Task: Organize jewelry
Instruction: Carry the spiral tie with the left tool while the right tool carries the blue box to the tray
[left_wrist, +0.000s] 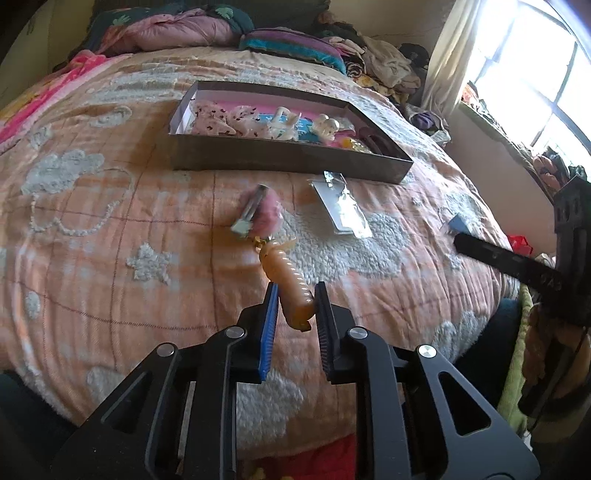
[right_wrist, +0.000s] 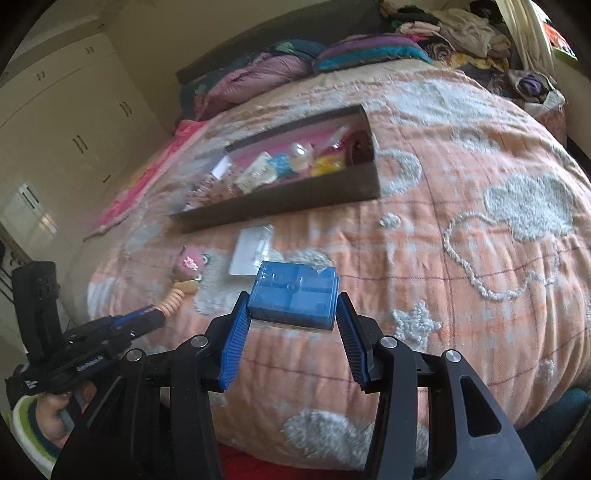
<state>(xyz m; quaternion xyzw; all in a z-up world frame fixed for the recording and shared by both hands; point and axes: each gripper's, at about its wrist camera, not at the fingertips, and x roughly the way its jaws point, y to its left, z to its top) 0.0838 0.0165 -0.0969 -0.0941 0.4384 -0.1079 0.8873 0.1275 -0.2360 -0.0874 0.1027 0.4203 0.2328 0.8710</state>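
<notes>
My left gripper (left_wrist: 294, 291) is shut on an orange ridged charm (left_wrist: 293, 295) whose chain leads to a pink fuzzy keychain (left_wrist: 258, 214), blurred, hanging just above the bed; both show in the right wrist view (right_wrist: 188, 267). My right gripper (right_wrist: 291, 299) is shut on a small blue plastic box (right_wrist: 293, 295) and holds it above the bedspread. A long dark tray (left_wrist: 288, 158) full of trinkets lies further back, also in the right wrist view (right_wrist: 280, 203). A clear packet with silver jewelry (left_wrist: 343, 206) lies in front of the tray.
The bed has an orange quilt (left_wrist: 110, 229) with white cloud patterns. Pillows and piled clothes (left_wrist: 258, 33) line the far side. A window (left_wrist: 535, 81) is at the right. White cupboards (right_wrist: 66, 110) stand at the left in the right wrist view.
</notes>
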